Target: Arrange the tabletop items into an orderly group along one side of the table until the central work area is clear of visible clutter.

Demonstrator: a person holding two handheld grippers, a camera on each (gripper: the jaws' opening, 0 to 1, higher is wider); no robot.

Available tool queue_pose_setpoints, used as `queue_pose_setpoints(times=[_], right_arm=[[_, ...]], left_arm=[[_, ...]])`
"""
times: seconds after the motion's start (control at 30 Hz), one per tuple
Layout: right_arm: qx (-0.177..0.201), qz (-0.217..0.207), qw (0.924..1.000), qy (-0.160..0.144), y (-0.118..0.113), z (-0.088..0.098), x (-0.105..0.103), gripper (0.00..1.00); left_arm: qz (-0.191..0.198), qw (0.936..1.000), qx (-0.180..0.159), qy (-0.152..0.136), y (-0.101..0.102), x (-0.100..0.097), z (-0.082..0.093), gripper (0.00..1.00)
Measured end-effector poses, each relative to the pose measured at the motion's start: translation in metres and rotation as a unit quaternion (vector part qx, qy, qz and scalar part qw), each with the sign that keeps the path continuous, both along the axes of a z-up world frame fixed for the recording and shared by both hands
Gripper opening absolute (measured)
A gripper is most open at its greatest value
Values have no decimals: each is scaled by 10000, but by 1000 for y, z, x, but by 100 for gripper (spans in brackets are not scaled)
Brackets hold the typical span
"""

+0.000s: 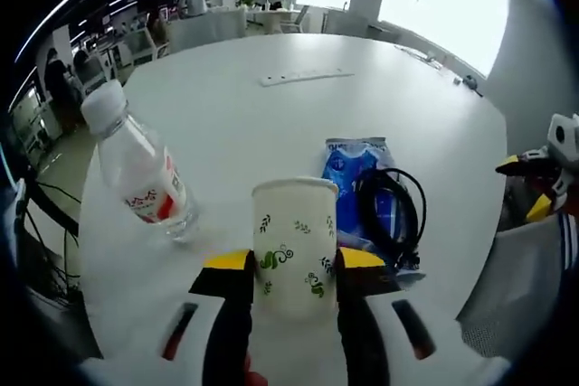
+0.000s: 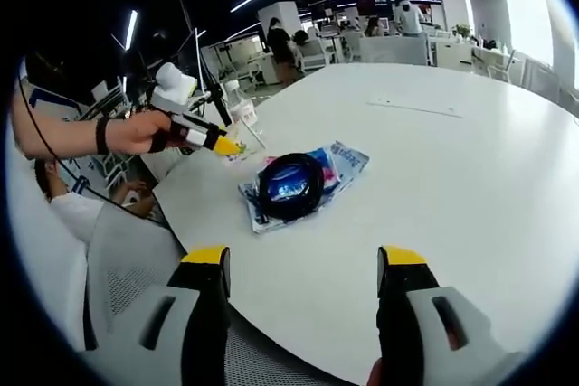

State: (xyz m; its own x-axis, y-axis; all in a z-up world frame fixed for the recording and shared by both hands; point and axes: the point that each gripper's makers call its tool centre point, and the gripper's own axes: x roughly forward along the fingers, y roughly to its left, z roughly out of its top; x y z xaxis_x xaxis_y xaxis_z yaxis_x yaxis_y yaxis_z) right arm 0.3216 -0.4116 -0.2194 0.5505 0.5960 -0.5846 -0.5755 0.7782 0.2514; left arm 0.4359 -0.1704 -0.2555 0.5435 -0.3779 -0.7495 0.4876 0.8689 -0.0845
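A white paper cup (image 1: 294, 241) with green leaf prints stands upright on the white table (image 1: 271, 124), and my left gripper (image 1: 294, 261) is shut on it, one yellow-tipped jaw pressing each side. A clear water bottle (image 1: 140, 174) with a red-and-white label leans to the cup's left. To the cup's right lies a blue packet (image 1: 351, 162) with a coiled black cable (image 1: 396, 210) on top. My right gripper (image 2: 303, 270) is open over the near table edge, with nothing between its jaws; packet (image 2: 339, 162) and cable (image 2: 289, 183) lie ahead of it.
A white power strip (image 1: 308, 76) lies far across the table. A grey chair back (image 2: 127, 259) stands at the table edge beside the right gripper. A person's hand (image 2: 136, 133) holds the left gripper (image 2: 213, 140). Desks and people fill the room behind.
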Motion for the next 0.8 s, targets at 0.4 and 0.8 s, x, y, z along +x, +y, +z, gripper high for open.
queue_pose_setpoints(times=[0.4, 0.8], right_arm=[[150, 244, 9996, -85, 20, 10, 7, 63], [341, 534, 9979, -167, 41, 20, 8, 55]], left_arm=[[-698, 9967, 157, -379, -33, -29, 22, 35], [-1696, 9816, 153, -861, -87, -64, 43, 35]])
